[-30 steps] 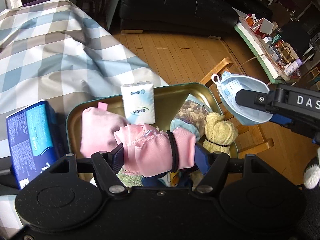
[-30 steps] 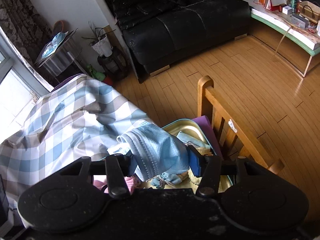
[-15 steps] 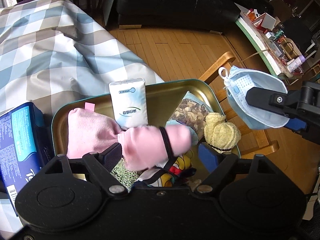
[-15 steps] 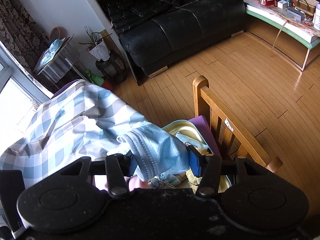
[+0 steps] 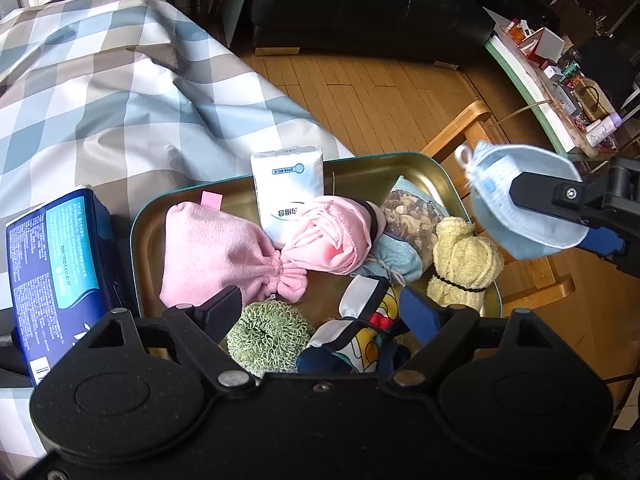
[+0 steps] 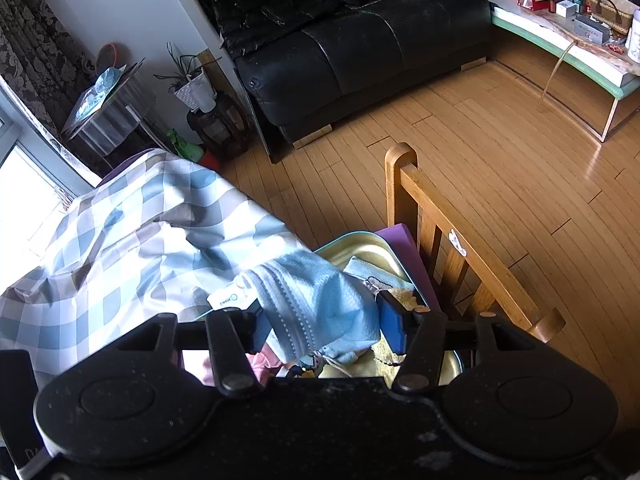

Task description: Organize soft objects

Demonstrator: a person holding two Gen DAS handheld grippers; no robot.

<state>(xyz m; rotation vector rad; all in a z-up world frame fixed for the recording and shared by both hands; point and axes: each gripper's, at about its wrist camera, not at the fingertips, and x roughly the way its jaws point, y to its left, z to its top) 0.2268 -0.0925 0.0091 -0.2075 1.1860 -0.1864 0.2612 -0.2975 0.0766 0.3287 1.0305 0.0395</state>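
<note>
A gold metal tray (image 5: 360, 168) holds soft things: a pink pouch (image 5: 212, 252), a rolled pink cloth (image 5: 332, 240) with a black band, a white tissue pack (image 5: 288, 188), a yellow towel roll (image 5: 464, 260), a green scrubber (image 5: 268, 336) and a printed cloth (image 5: 360, 332). My left gripper (image 5: 320, 316) is open and empty above the tray's near edge. My right gripper (image 6: 320, 320) is shut on a light blue face mask (image 6: 316, 300), held above the tray's right edge; the mask also shows in the left wrist view (image 5: 516, 204).
A blue tissue package (image 5: 56, 272) lies left of the tray on the checked cloth (image 5: 120, 92). A wooden chair back (image 6: 452, 236) stands right of the tray. A black sofa (image 6: 360, 40) and a cluttered low table (image 6: 568, 40) stand across the wood floor.
My left gripper has opened and let go of the rolled pink cloth, which now lies in the tray by the tissue pack. The right gripper still holds the mask, shifted slightly.
</note>
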